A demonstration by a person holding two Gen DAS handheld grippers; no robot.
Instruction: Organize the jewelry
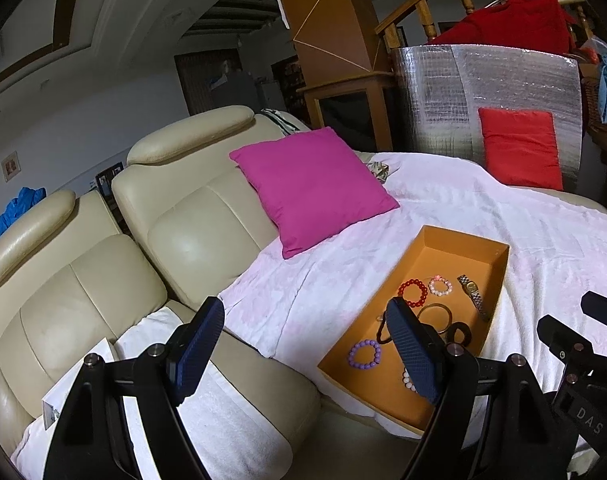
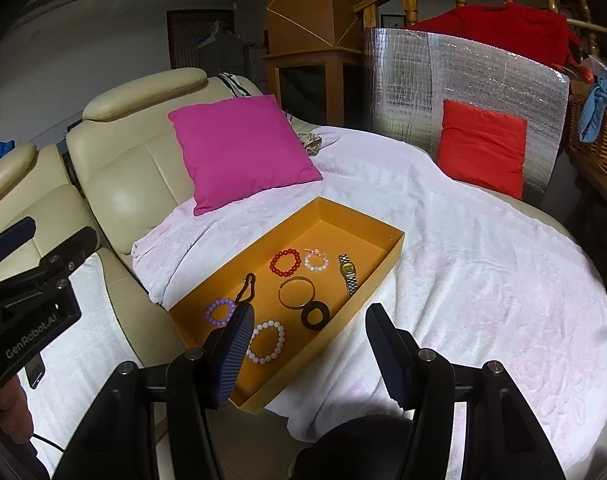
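Both hand-held grippers, left (image 1: 303, 344) and right (image 2: 309, 354), hover spread and empty near the shallow orange cardboard tray (image 2: 383, 258) (bracelets and watch already gathered inside, presumably for sorting).

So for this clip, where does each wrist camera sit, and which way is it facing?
Left wrist: behind the open left gripper, facing the cream leather sofa; the right gripper shows at the right edge.
Right wrist: behind the open right gripper, facing the white blanket; the left gripper shows at the left edge.
Shared: shallow orange cardboard tray, magenta cushion.
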